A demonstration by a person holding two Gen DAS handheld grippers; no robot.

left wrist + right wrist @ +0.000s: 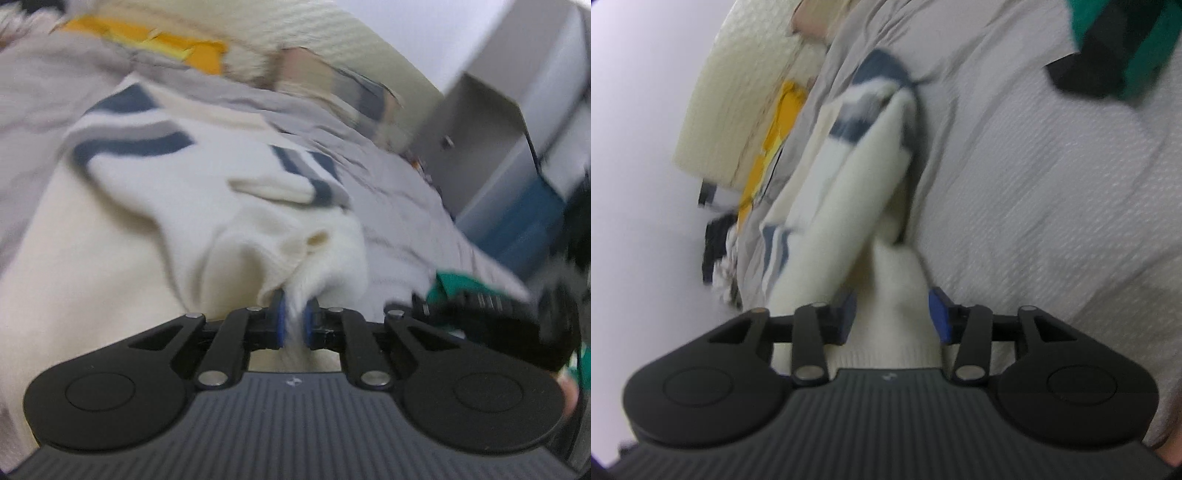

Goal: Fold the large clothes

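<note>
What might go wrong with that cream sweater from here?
The left tongs pinch only a thin tuft of the cream knit sweater with navy stripes, so it may slip out. The right tongs stand apart around a thicker fold, so that side may drop onto the grey bedsheet.

To the right of the cream sweater [849, 177] I see bare grey bedsheet [1052, 206], open room for my gripper to pass. On the left, a yellow cloth [779, 122] and dark clutter [716, 243] crowd the bed's edge. Far right, a green garment [1137, 40] intrudes.
</note>
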